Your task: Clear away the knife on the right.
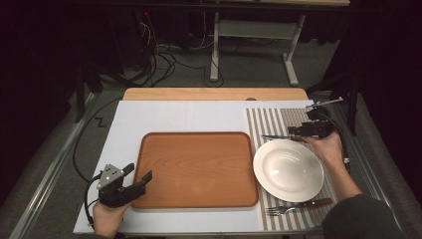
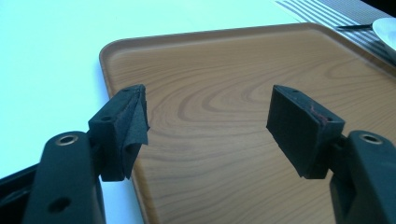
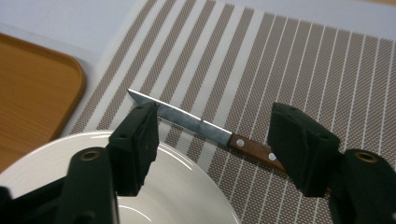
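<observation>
A knife (image 3: 196, 123) with a steel blade and a brown riveted handle lies on the striped placemat (image 3: 280, 60), just past the rim of the white plate (image 3: 187, 196). My right gripper (image 3: 212, 140) is open above it; its jaws stand either side of the knife without touching it. From the high view, this gripper (image 1: 298, 130) is at the plate's (image 1: 288, 170) far edge, with the knife (image 1: 275, 137) pointing left. My left gripper (image 1: 139, 179) is open and holds nothing, hovering over the near left corner of the wooden tray (image 1: 196, 169); its jaws frame the tray (image 2: 224, 93).
A fork (image 1: 293, 206) with a brown handle lies on the placemat (image 1: 271, 122) in front of the plate. A white board (image 1: 164, 117) covers the table under the tray. Cables trail on the floor beyond the table's far edge.
</observation>
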A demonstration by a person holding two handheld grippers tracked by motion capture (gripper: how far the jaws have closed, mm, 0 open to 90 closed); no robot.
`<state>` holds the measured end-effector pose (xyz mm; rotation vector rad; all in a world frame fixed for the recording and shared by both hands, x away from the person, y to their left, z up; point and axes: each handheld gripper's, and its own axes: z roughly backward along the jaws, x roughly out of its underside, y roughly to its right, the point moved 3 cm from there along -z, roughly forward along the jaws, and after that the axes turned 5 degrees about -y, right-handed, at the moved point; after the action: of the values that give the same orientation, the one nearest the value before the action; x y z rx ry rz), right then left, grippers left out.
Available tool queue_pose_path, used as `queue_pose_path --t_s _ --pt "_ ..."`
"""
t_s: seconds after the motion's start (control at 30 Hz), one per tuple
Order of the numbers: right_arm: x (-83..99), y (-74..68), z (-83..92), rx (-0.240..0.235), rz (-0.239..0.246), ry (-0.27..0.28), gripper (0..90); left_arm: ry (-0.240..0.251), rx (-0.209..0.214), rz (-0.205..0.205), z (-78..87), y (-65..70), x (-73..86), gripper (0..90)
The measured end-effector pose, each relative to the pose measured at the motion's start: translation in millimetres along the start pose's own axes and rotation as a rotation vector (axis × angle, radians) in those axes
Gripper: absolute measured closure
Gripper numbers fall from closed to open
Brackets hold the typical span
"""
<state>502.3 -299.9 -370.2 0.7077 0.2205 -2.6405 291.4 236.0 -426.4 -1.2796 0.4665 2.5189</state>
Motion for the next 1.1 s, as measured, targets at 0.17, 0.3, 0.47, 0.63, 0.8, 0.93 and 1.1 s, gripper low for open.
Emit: queue_pose_path --t_s 0.17,0.3,0.47,0.63,0.8,0.93,1.1 --pt "-2.3 7.9 -10.8 0.036 0.01 -0.079 40.6 -0.003 -0.001 0.0 -0.4 -0.1 -0.1 30.0" --pt "-3.4 16.2 -22.9 0.054 0.024 -0.15 47.1 -0.004 -0.004 -0.002 -0.6 0.0 0.0 30.0" --pt "-3.0 20.5 -30.7 0.07 0.025 -0.187 47.6 -0.004 -0.004 -0.002 -0.8 -0.1 0.1 30.0" --pt "-1.7 25.9 -40.7 0.094 0.035 -0.23 45.7 -0.006 -0.005 -0.002 -1.2 -0.1 0.1 30.0" --pt "0.1 27.5 -48.6 0.096 0.044 -0.264 41.4 -0.008 -0.002 -0.005 -1.6 0.1 0.1 30.0" --pt "0.6 27.3 -51.1 0.093 0.043 -0.27 40.6 -0.012 -0.002 -0.004 -2.2 0.4 0.1 30.1" --pt "3.0 26.9 -54.7 0.087 0.045 -0.289 40.7 -0.011 -0.002 -0.005 -2.1 0.5 0.2 30.1"
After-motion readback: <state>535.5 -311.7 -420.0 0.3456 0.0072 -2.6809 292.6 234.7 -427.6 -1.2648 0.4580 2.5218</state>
